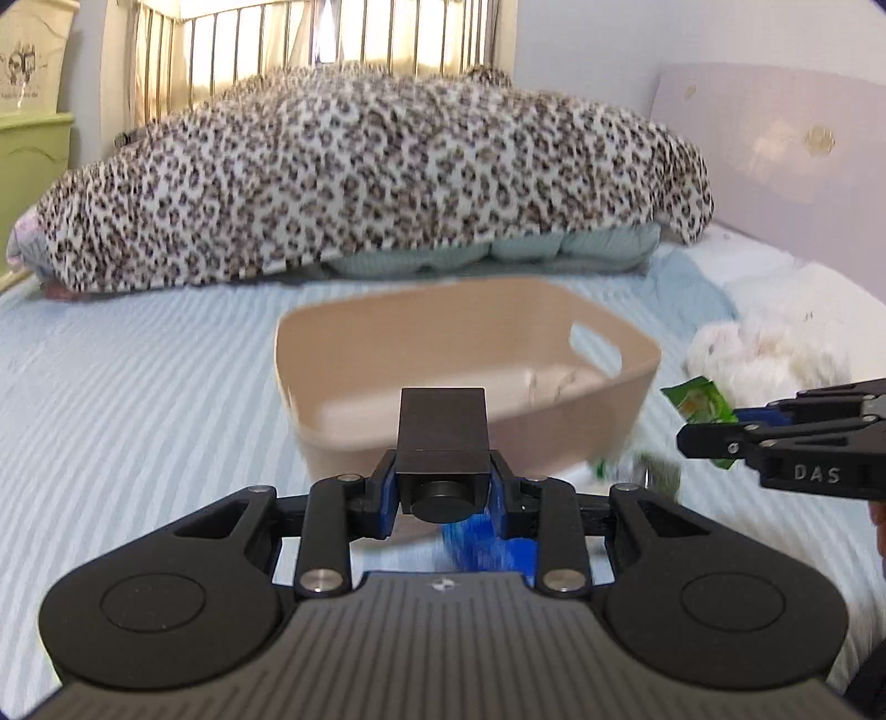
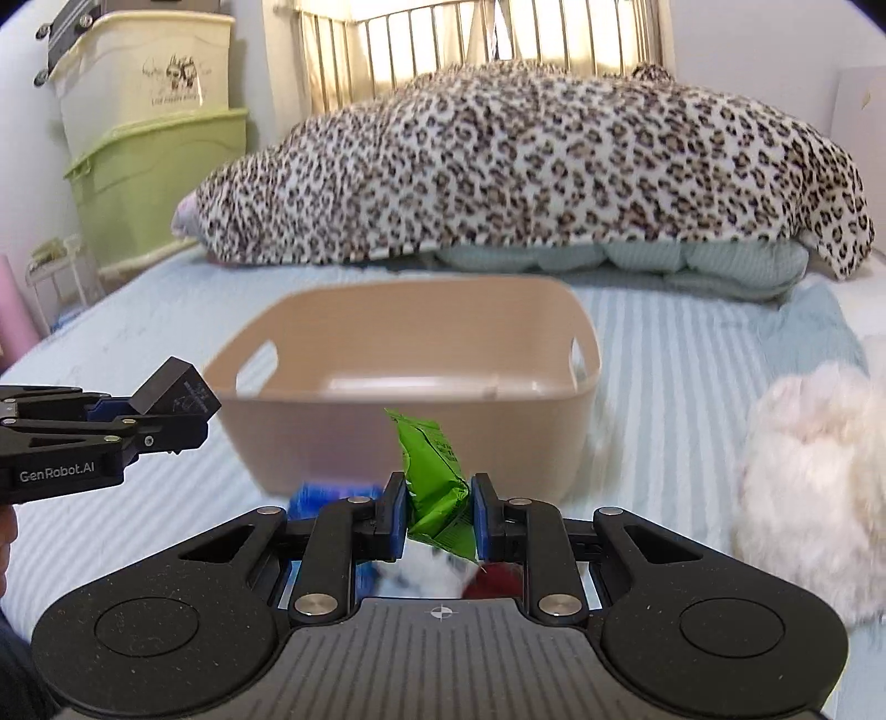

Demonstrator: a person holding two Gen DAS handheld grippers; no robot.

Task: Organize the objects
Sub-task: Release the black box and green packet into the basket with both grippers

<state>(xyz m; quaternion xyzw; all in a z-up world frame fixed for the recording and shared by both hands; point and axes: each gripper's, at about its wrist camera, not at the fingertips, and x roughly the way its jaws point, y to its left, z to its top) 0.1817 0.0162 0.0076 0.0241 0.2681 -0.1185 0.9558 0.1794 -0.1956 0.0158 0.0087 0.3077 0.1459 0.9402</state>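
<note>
A beige plastic basket (image 1: 620, 410) (image 2: 310, 437) with handle slots stands on the striped bed, its inside looks bare. My left gripper (image 1: 443, 487) (image 2: 166, 421) is shut on a black box (image 1: 443, 432) (image 2: 177, 396), held in the air just before the basket's near wall. My right gripper (image 2: 437, 515) (image 1: 714, 437) is shut on a green snack packet (image 2: 434, 476) (image 1: 700, 401), held up to the basket's right front. Blue (image 2: 321, 495), white (image 2: 426, 573) and red (image 2: 493, 581) items lie blurred on the bed under the grippers.
A leopard-print blanket (image 1: 376, 171) (image 2: 542, 166) is heaped over pillows at the back. A white fluffy plush (image 2: 814, 482) (image 1: 775, 343) lies at the right. Stacked storage bins (image 2: 155, 144) stand at the left beside the bed. A metal bed rail (image 2: 476, 39) runs behind.
</note>
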